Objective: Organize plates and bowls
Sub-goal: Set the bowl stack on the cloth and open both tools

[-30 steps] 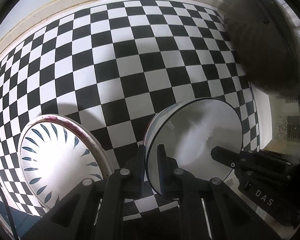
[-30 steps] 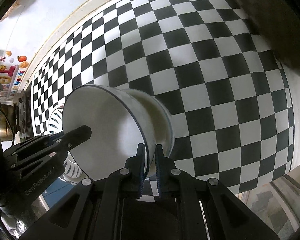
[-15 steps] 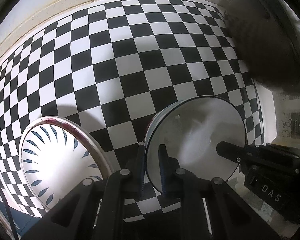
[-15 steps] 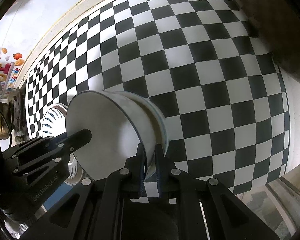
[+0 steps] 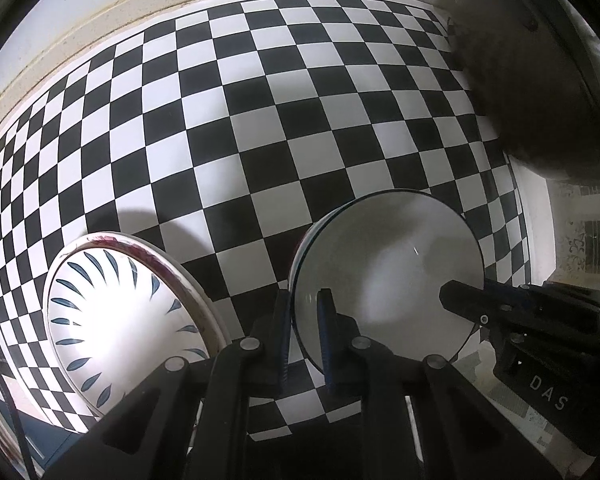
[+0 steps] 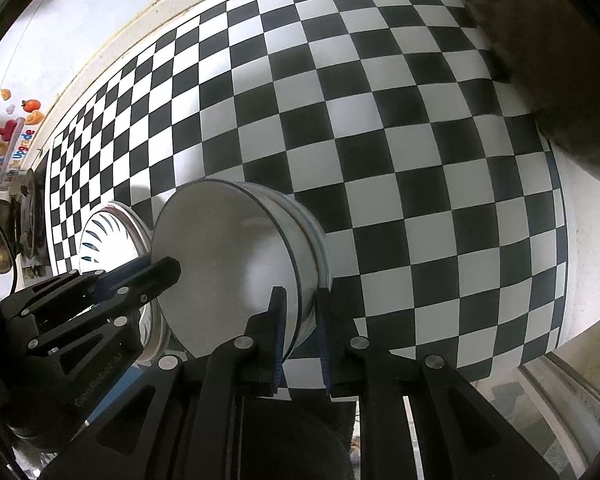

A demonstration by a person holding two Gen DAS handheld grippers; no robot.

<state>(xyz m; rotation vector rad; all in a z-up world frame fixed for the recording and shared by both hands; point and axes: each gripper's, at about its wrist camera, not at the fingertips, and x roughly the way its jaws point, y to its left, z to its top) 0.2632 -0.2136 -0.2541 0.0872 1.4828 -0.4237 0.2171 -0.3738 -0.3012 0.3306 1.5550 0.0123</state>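
Since 1 second ago the white bowl (image 5: 384,276) sits further right and higher in my left wrist view, and further from the worktop's near edge in my right wrist view. My left gripper (image 5: 305,332) is clamped on the bowl's rim at one side, 1 finger inside the wall and 1 outside; my right gripper (image 6: 298,330) pinches the opposite rim the same way. The bowl hangs between them, tipped so its opening faces the left camera, over the checkered worktop (image 5: 228,120). Its outer wall shows 2 thin dark rings (image 6: 312,236), so a second bowl may be nested under it; I cannot tell. Nothing lies inside it.

Just left of the bowl, the patterned plate (image 5: 116,320), white with blue leaf marks and a reddish rim, rests near the worktop's near edge; whether it touches the bowl I cannot tell. Ahead, the checkered surface runs open to the pale raised border (image 5: 100,24) at the far edge. A large dark round pan (image 5: 532,92) crowds the far right corner, well apart from the bowl.
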